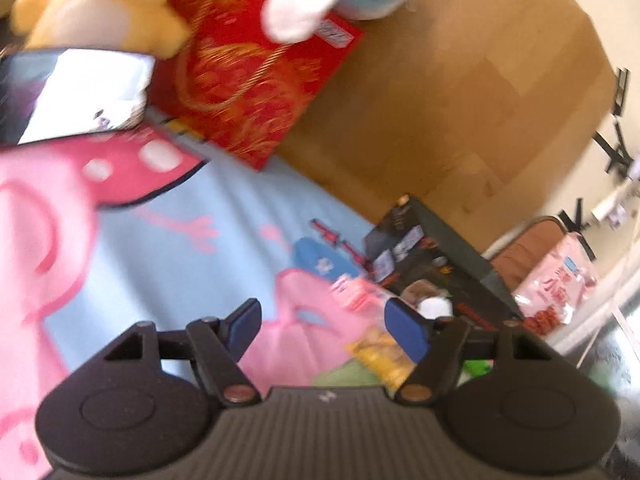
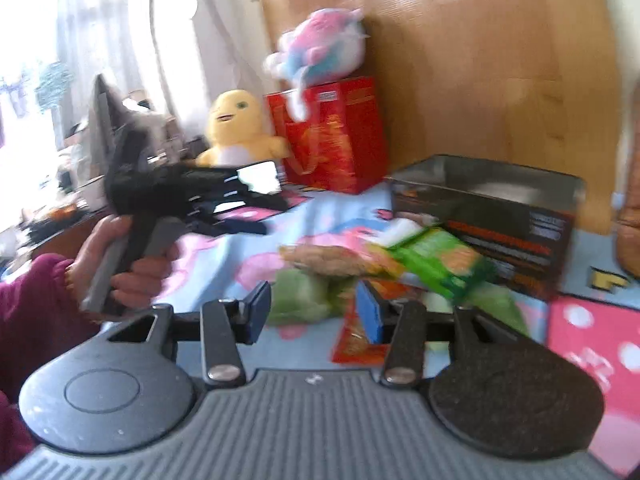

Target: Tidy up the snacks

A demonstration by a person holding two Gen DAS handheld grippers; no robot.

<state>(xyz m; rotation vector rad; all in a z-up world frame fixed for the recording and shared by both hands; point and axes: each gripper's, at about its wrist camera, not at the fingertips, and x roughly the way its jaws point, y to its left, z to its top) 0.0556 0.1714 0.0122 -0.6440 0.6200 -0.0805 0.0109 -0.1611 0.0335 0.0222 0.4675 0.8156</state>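
Snack packets lie on a blue cartoon-print cloth (image 1: 224, 216) by a dark open tin box (image 2: 496, 204). In the right wrist view a green packet (image 2: 440, 264), a tan packet (image 2: 324, 260) and an orange packet (image 2: 352, 340) lie just ahead of my right gripper (image 2: 314, 312), which is open and empty. In the left wrist view my left gripper (image 1: 324, 328) is open and empty above the cloth; a yellow packet (image 1: 384, 356) and a pink packet (image 1: 356, 292) lie near its right finger. The box (image 1: 432, 264) holds several small items. The left gripper also shows in the right wrist view (image 2: 240, 216).
A red gift bag (image 2: 336, 136), a yellow plush toy (image 2: 236, 128) and a pink-blue plush toy (image 2: 320, 44) stand at the back against a wooden headboard (image 2: 500, 60). A pink snack bag (image 1: 556, 284) lies beyond the box. A pink dotted cushion (image 2: 592, 360) lies at right.
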